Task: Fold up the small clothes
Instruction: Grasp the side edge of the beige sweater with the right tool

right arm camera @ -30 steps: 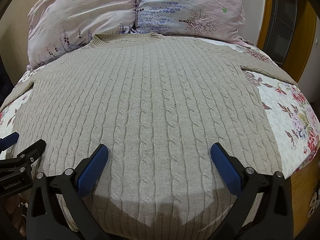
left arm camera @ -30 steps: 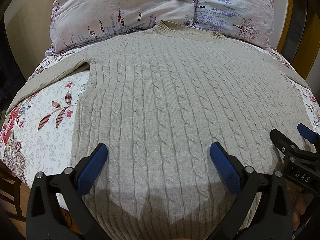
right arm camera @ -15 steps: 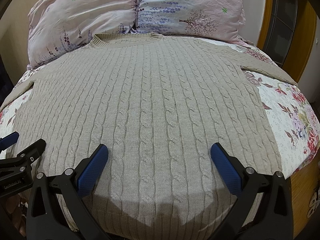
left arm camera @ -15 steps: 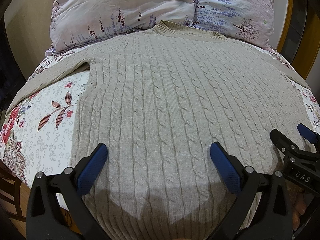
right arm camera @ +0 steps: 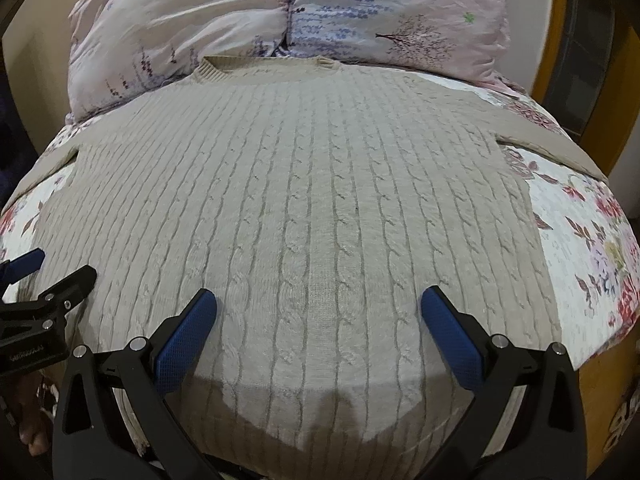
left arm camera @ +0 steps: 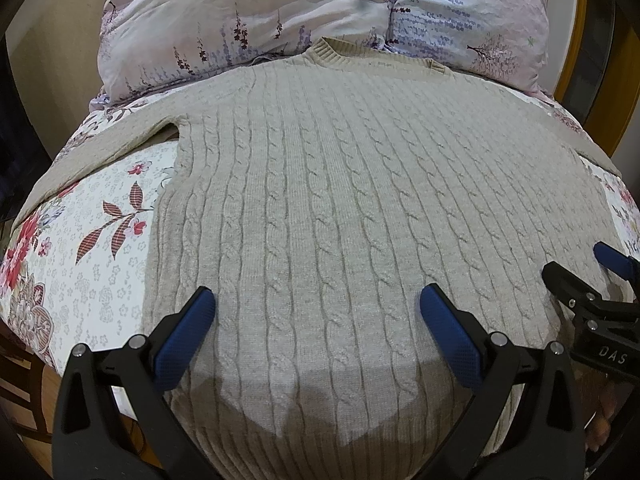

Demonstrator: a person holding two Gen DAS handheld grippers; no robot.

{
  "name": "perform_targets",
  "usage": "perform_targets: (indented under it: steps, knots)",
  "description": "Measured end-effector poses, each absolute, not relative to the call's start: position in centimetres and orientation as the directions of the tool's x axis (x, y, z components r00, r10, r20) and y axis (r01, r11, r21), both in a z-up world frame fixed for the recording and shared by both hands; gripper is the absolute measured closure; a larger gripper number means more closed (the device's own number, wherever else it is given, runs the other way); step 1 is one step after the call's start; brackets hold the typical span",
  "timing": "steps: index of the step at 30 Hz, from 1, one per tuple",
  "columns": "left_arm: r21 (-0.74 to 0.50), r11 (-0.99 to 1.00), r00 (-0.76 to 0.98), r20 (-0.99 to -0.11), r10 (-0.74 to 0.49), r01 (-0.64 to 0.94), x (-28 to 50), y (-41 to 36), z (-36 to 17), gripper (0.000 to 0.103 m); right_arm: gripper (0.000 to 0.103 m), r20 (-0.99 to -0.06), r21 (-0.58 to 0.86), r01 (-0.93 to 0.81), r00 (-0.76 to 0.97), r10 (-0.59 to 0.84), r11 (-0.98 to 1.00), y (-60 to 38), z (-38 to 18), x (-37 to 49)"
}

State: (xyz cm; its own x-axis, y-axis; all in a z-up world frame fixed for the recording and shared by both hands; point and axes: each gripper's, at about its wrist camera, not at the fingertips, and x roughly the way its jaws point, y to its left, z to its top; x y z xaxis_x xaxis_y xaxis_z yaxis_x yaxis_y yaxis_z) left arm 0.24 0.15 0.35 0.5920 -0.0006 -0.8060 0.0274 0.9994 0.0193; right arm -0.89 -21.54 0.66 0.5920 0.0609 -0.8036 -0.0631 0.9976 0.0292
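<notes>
A beige cable-knit sweater (left arm camera: 340, 200) (right arm camera: 312, 200) lies flat and face up on the bed, collar at the far end by the pillows, both sleeves spread out to the sides. My left gripper (left arm camera: 316, 308) hovers open over the sweater's lower left part, with nothing between its blue pads. My right gripper (right arm camera: 318, 310) is open too, above the lower right part. Each gripper shows in the other's view: the right gripper (left arm camera: 592, 276) at the right edge, the left gripper (right arm camera: 48, 276) at the left edge.
Two pale floral pillows (left arm camera: 320, 12) (right arm camera: 288, 20) lean at the head of the bed. A floral bedsheet (left arm camera: 80, 240) (right arm camera: 592, 248) shows on both sides of the sweater. A yellow wooden frame (right arm camera: 600, 112) stands at the right. Floor lies below the bed's left edge (left arm camera: 24, 392).
The right wrist view has tipped slightly to the left and blurred a little. The left gripper and the sweater have not moved.
</notes>
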Motion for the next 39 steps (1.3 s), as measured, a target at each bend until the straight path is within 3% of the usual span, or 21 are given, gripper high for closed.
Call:
perform_targets:
  steps: [12,17,21,30,39]
  knots:
    - [0.079,0.996,0.592,-0.805,0.04,0.04,1.0,-0.4,0.5,0.002,0.001,-0.792,0.068,-0.198,0.586,0.173,0.978,-23.1,1.0,0.2]
    - [0.136,0.99,0.604,-0.793,0.079,0.049,2.1,-0.9,1.1,0.002,0.001,-0.734,0.195,-0.064,0.652,0.189,0.979,-28.7,3.6,2.5]
    - [0.113,0.992,0.587,-0.807,0.057,0.059,3.8,-0.6,1.6,0.002,0.001,-0.693,0.308,0.142,0.711,0.12,0.941,-36.8,5.4,5.0]
    - [0.095,0.993,0.6,-0.799,0.036,0.067,8.6,-0.1,3.9,0.002,0.017,-0.748,0.426,0.455,0.663,0.022,0.782,-50.6,3.9,10.3]
    - [-0.008,0.997,0.58,-0.813,-0.052,0.08,12.7,0.1,3.7,0.002,0.044,-0.776,0.54,0.613,0.628,0.058,0.577,-57.0,-0.2,12.9]
